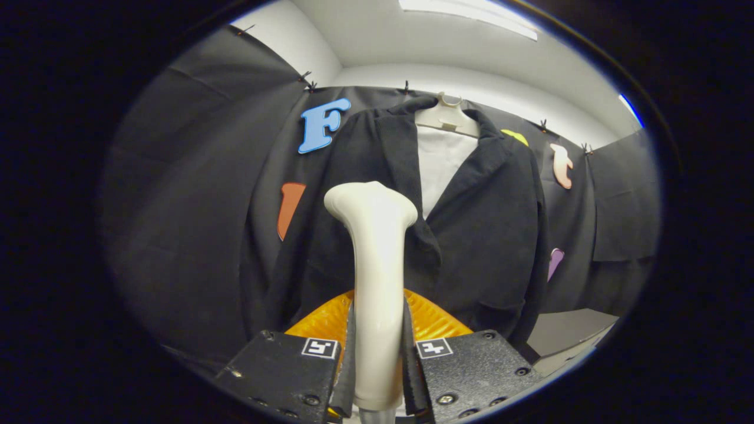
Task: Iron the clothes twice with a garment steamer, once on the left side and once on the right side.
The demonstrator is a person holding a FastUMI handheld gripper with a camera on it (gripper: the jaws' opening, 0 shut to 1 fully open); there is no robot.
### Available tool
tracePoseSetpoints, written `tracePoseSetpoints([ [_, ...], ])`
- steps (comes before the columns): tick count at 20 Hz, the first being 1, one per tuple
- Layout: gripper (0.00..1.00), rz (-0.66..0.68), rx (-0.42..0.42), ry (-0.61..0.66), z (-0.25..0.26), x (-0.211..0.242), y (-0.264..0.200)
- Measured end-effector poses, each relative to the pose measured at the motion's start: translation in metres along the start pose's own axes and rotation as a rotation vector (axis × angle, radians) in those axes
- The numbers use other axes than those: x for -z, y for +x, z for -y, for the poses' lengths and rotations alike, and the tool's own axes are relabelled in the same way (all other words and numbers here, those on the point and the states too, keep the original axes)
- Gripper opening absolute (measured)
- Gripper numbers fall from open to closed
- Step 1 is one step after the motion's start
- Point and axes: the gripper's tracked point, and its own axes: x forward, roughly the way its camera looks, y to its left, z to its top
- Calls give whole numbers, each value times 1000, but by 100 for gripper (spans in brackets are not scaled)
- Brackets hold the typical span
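A dark jacket (489, 224) hangs on a pale hanger (446, 118) against the booth's wall, with a white panel (442, 165) showing between its lapels. My gripper (377, 353) is shut on the cream handle of the garment steamer (374, 265), both fingers pressing on its sides. The steamer stands upright between the fingers. Its flared head (371, 203) sits in front of the jacket's left front panel, at about chest height. Whether the head touches the cloth, I cannot tell.
An orange ribbed piece (433, 321) shows just behind the fingers, low in front of the jacket's hem. A grey table surface (565, 333) lies to the lower right of the jacket. Black cloth walls close in on the left and right.
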Motion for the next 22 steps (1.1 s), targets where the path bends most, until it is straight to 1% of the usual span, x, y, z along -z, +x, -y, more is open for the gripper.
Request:
tracePoseSetpoints([
  [6,35,-36,-15,-12,2,20,-10],
  [22,35,-214,-73,-79,6,108,-48],
])
